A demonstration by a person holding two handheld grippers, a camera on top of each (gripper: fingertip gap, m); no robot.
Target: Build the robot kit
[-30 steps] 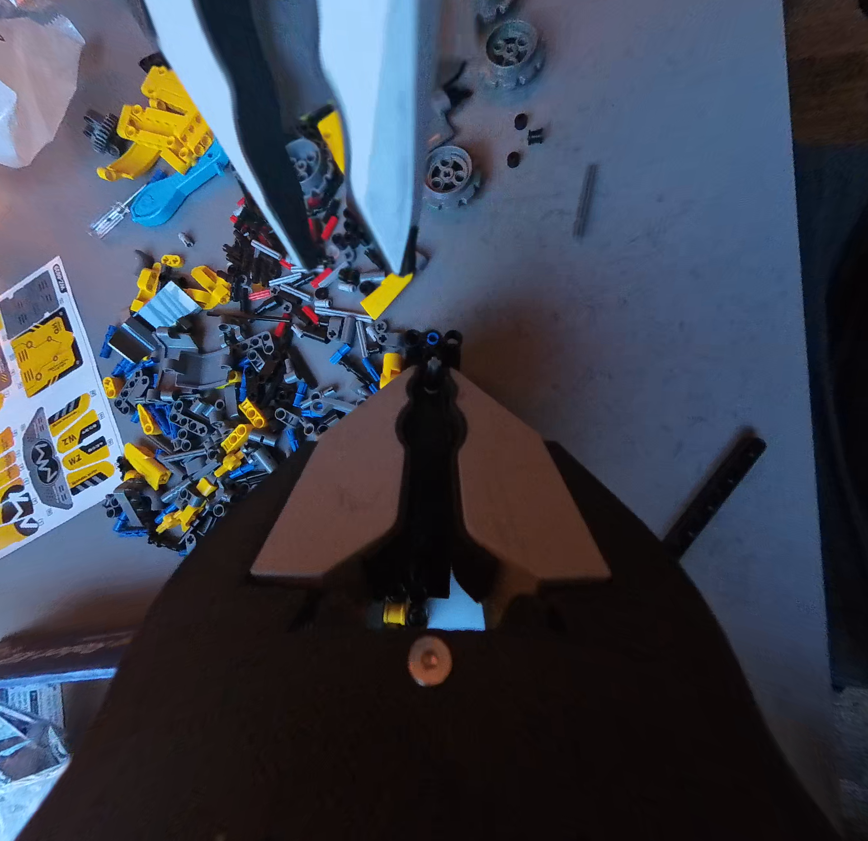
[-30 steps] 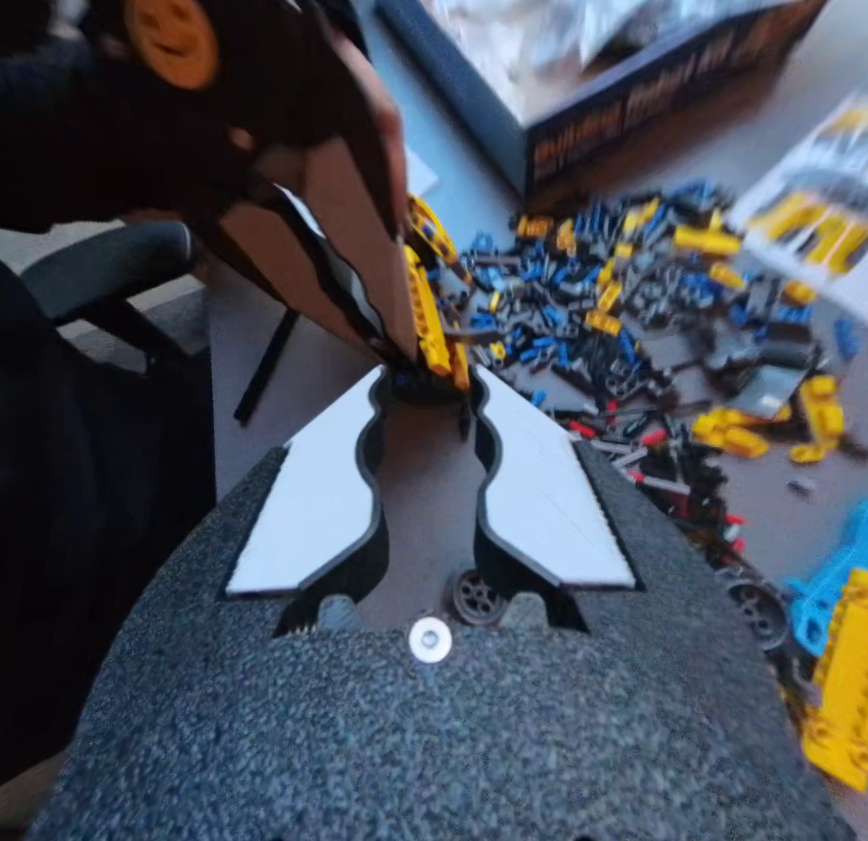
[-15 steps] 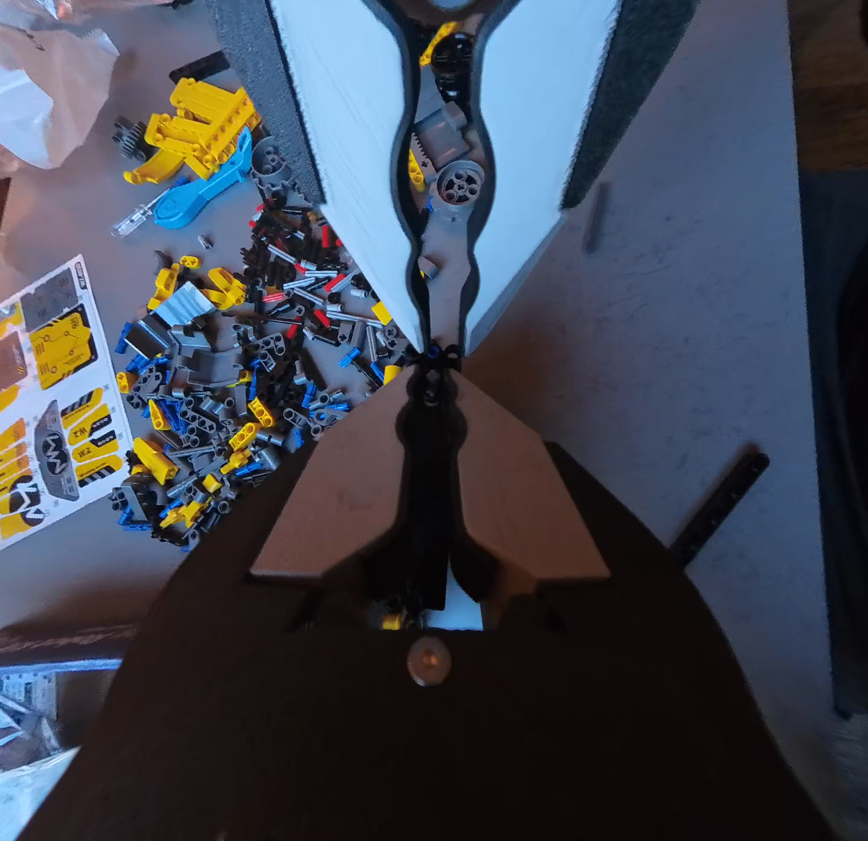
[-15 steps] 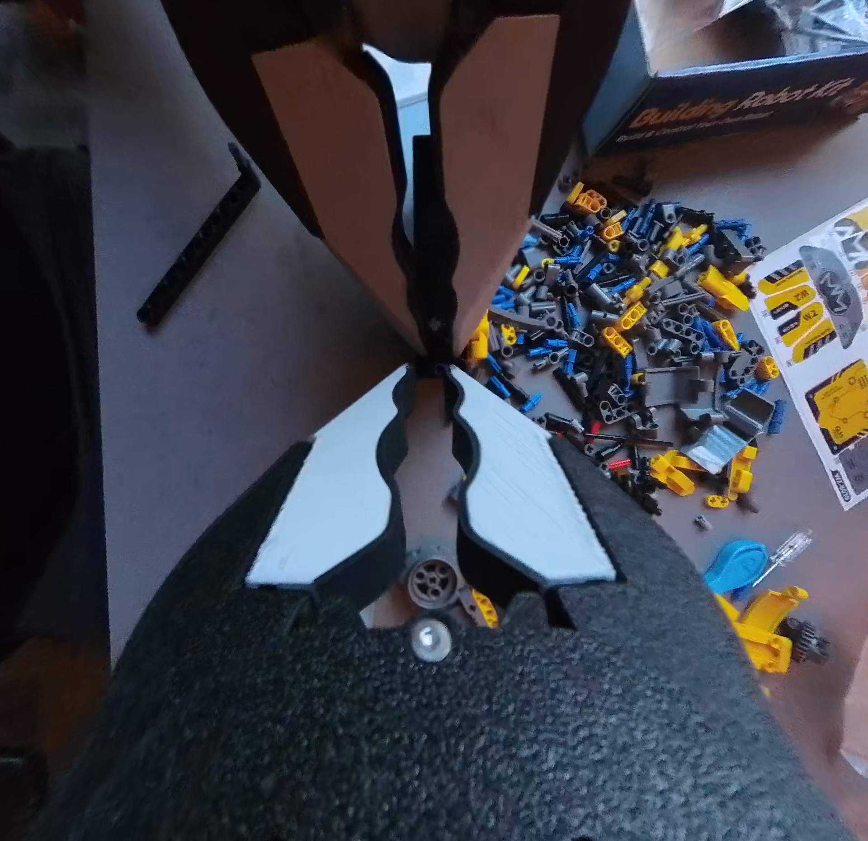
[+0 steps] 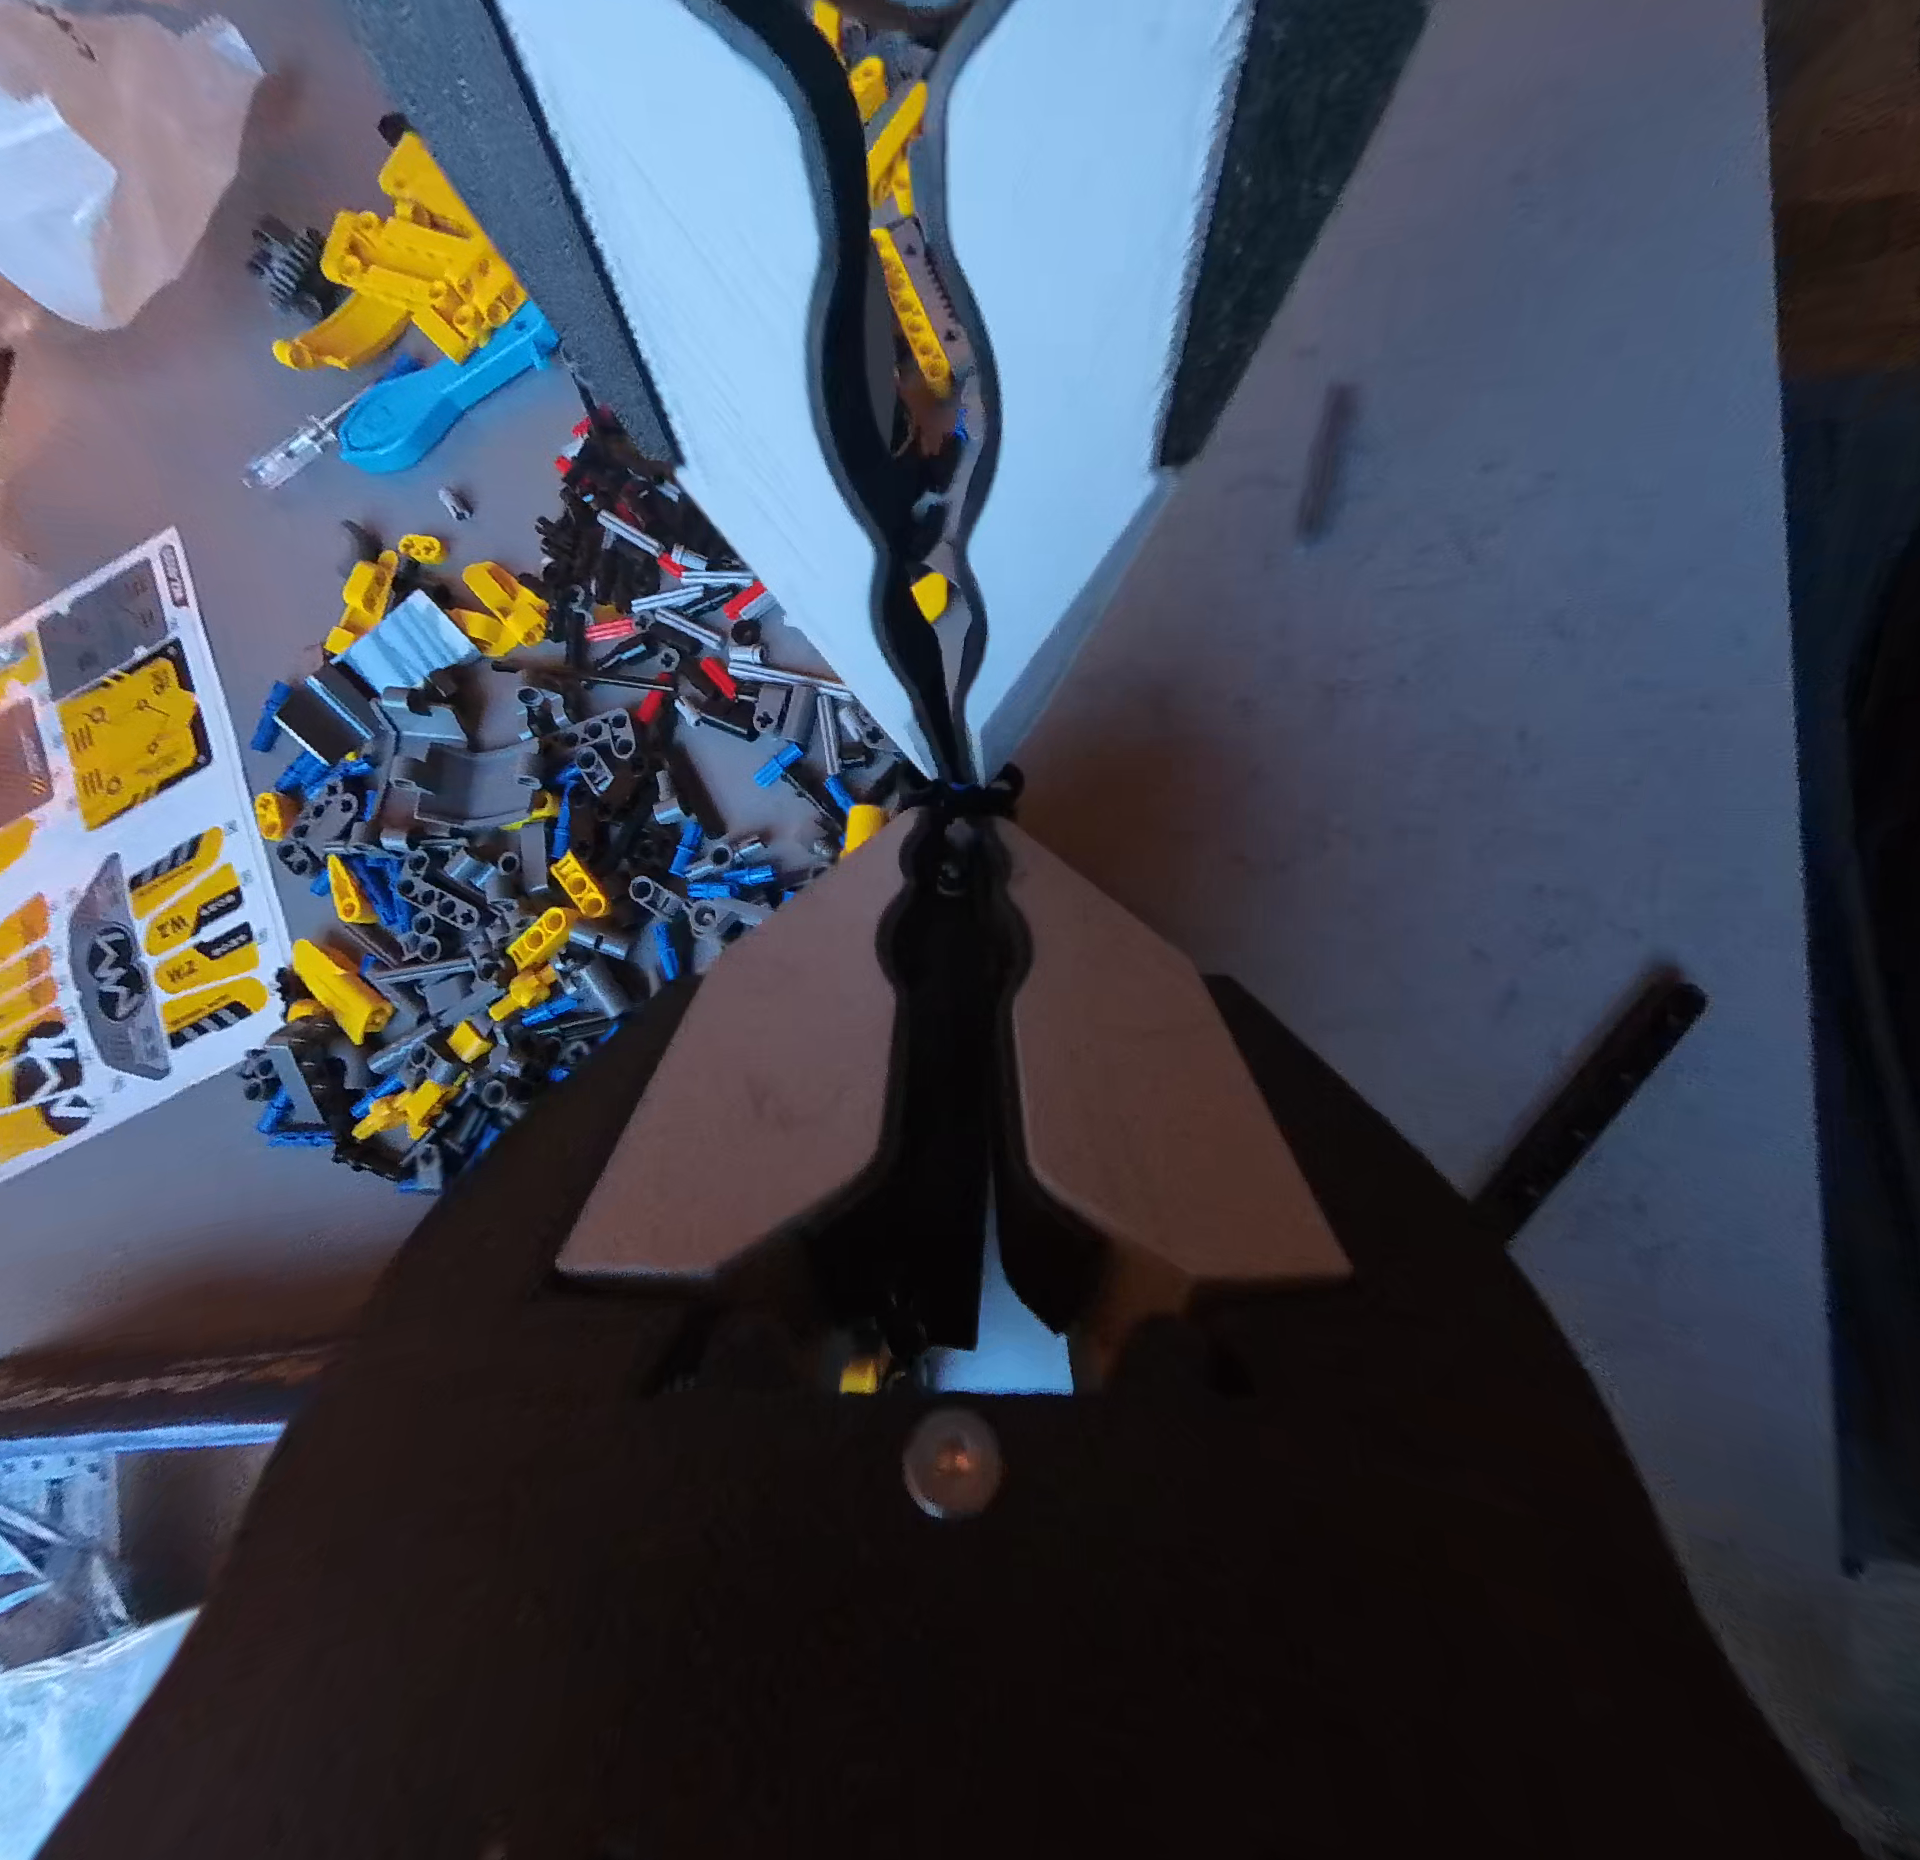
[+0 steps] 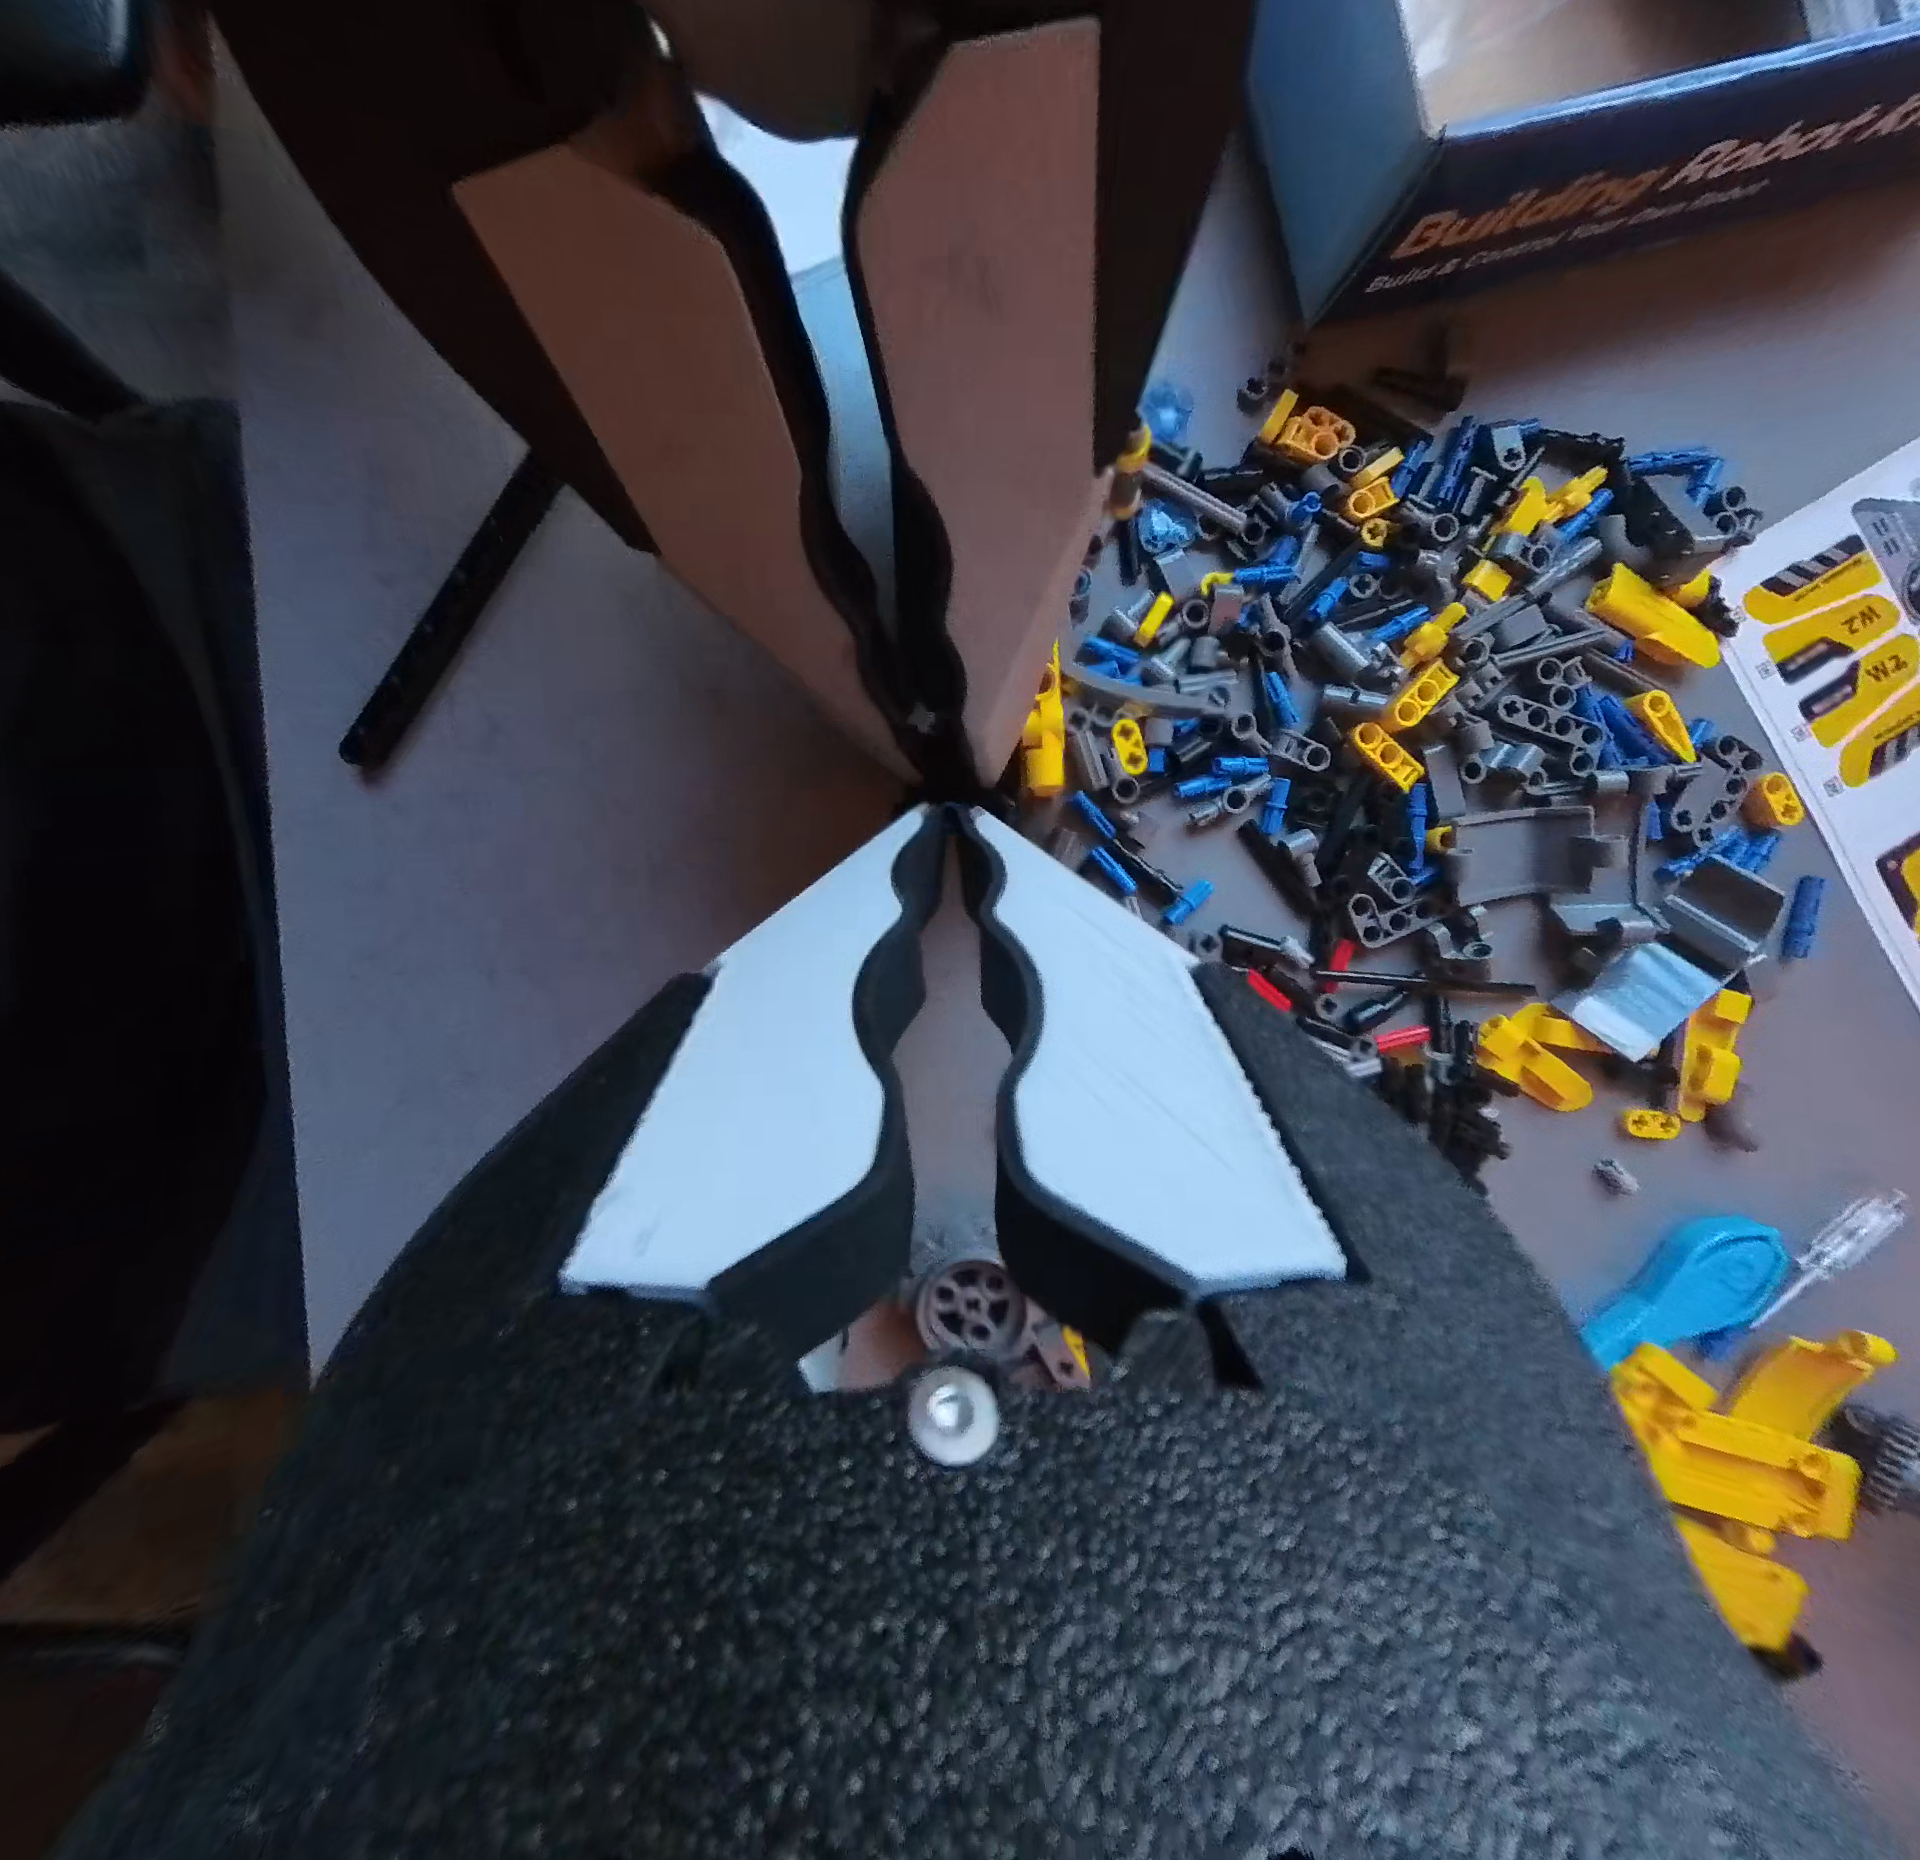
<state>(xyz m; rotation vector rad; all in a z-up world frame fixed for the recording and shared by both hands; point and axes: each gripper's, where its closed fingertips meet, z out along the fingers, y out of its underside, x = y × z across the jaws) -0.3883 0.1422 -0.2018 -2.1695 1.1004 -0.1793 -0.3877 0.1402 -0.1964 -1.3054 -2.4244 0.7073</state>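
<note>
Two grippers meet tip to tip above the grey table (image 5: 1455, 667): the left gripper (image 5: 951, 823), tan-fingered, is clamped on a black beam (image 5: 940, 1083), and the right gripper (image 6: 948, 823), white-fingered, seems pinched together on that beam's blue-pinned end, though blur hides the contact. Left of the left gripper lies the parts pile (image 5: 499, 854); right of it, a long black beam (image 5: 1590, 1093).
</note>
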